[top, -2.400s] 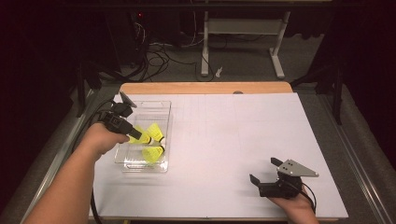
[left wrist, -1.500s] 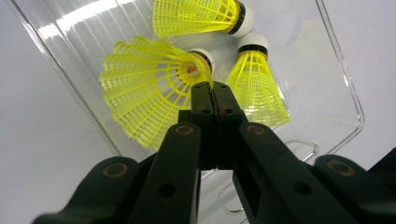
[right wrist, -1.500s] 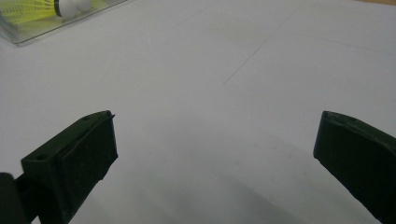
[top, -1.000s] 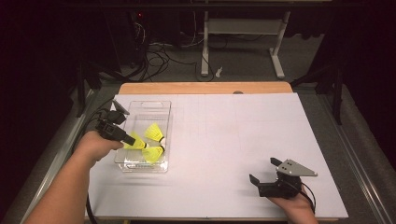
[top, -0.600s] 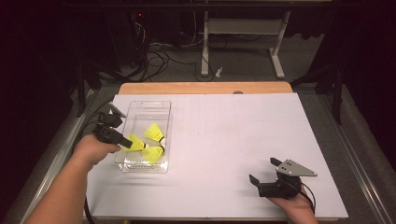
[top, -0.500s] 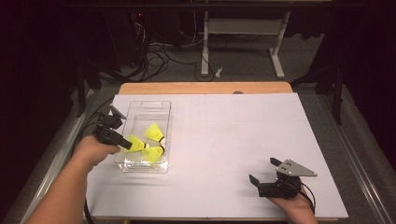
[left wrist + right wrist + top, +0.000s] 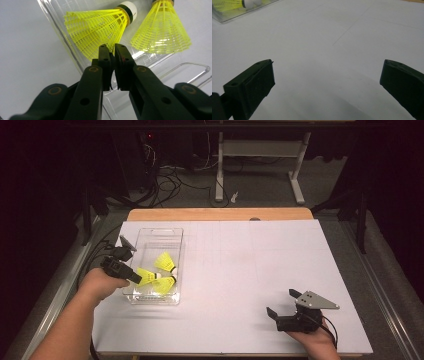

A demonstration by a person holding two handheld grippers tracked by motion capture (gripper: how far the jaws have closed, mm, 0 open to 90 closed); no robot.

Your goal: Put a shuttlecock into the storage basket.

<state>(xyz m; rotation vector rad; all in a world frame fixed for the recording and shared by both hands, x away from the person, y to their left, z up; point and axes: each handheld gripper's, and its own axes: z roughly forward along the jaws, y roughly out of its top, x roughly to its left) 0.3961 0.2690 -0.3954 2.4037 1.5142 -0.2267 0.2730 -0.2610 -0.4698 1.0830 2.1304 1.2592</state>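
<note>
A white paper-covered table (image 7: 250,270) takes up the middle of the high view, with a strip of bare pale wood (image 7: 220,214) along its far edge at twelve o'clock. Faint pencil lines cross the white sheet. Beyond it the room is dark: a grey floor, a tangle of black cables (image 7: 170,175) at eleven o'clock, and the white metal legs of a stand (image 7: 260,165) near twelve.

At nine o'clock on the table sits a clear rectangular plastic box (image 7: 159,234), its long side running away from the person. Inside lie bright yellow mesh shuttlecocks with white cork tips banded in black — the high view shows one (image 7: 165,263) near the box's middle and others toward its near end.

The left gripper (image 7: 134,277), held in a hand coming from seven o'clock, reaches over the box's left wall. In the left gripper view its black jaws are nearly together, pinching the rim of the skirt of a yellow shuttlecock (image 7: 100,25) with only a thin gap between the pads. A second yellow shuttlecock (image 7: 162,32) lies just beside it, at one o'clock in that view.

The right gripper (image 7: 283,308) rests at five o'clock on the bare sheet, well apart from the box. Its jaws are spread wide — nothing between them but white paper.
</note>
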